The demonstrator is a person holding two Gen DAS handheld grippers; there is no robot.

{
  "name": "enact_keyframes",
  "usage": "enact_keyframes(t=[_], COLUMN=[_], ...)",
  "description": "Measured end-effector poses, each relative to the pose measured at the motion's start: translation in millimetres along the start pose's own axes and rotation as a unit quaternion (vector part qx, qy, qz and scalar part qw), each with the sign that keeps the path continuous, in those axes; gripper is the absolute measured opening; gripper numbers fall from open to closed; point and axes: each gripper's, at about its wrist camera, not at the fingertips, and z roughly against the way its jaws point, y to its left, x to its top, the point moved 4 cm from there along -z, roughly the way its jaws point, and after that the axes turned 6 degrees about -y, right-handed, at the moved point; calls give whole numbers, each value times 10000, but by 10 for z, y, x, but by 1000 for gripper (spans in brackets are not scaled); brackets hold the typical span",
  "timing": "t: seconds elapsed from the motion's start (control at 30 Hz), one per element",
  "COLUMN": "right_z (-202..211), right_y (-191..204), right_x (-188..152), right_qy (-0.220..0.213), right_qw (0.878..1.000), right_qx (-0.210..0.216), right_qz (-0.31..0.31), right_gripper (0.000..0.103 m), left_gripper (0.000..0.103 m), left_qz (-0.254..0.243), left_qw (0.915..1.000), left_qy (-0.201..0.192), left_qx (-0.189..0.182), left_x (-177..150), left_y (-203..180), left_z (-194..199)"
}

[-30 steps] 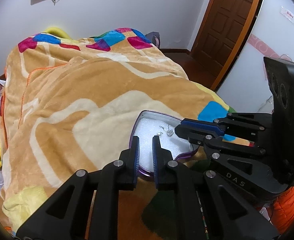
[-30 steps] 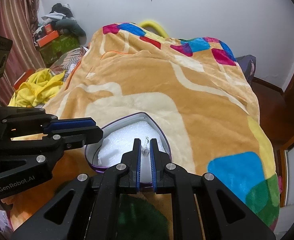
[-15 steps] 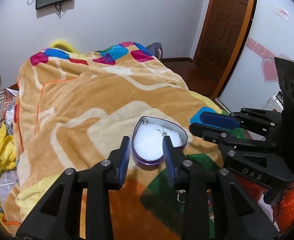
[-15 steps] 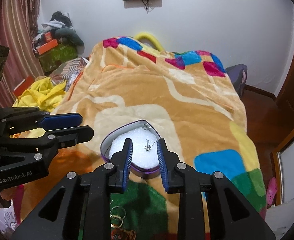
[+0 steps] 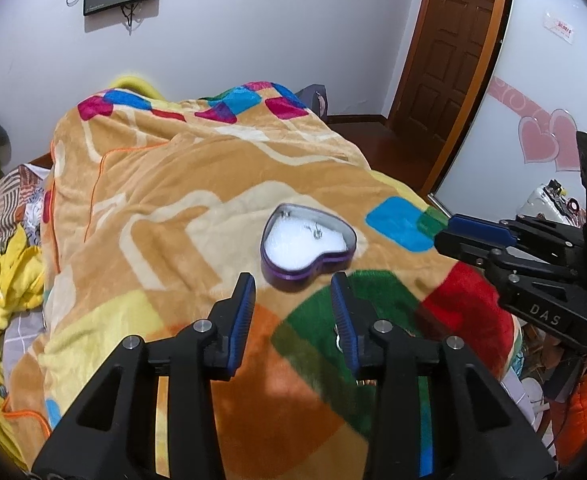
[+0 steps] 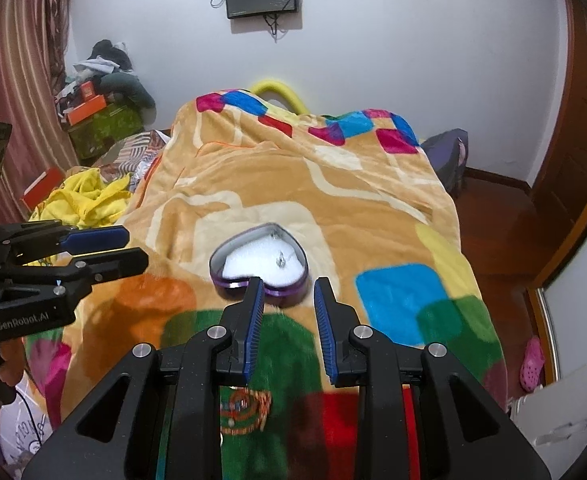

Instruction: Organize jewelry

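A purple heart-shaped tin with white foam lining lies open on the orange blanket; it also shows in the right wrist view. A small silver jewelry piece rests on the foam, also seen from the right. My left gripper is open and empty, just short of the tin. My right gripper is open and empty, just short of the tin's near rim. More jewelry, orange beads, lies on the blanket below my right gripper.
The patchwork blanket covers the bed. Yellow clothes lie at the bed's left side. A wooden door stands at the far right. Boxes and clothes are piled in the far left corner.
Both grippers have pulled back and up from the tin and opened wider. The right gripper let go of the silver piece, which now lies on the foam.
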Motion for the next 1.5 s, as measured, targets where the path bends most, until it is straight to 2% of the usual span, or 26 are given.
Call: enact_keyframes(t=[0.33,0.77,1.13,1.3,1.5], right_z=[71,50,-166,-345,-367], right_y=[-24,1,294,325,328], right_x=[-359,-768,-817,-915,-919], right_qy=[329,750,951,1197,1124], right_qw=[9992,9962,9941,9917,9927], right_qx=[-39,-23,455,438,419], right_qz=[-226,-440,-243,-192,-121], right_gripper=[23,23,23,23,24], left_gripper=[38,38,38,38,38], left_qz=[35,65,156,223,241], left_qw=[9994,9962,9966,9962,9962], left_qy=[345,835,791,805,794], left_qx=[-94,-237,-174,-244,-273], left_x=[-374,-747,-812,-839,-855], left_y=[-104,-306,-212,-181,-190], left_z=[-26,-300,-226,-209,-210])
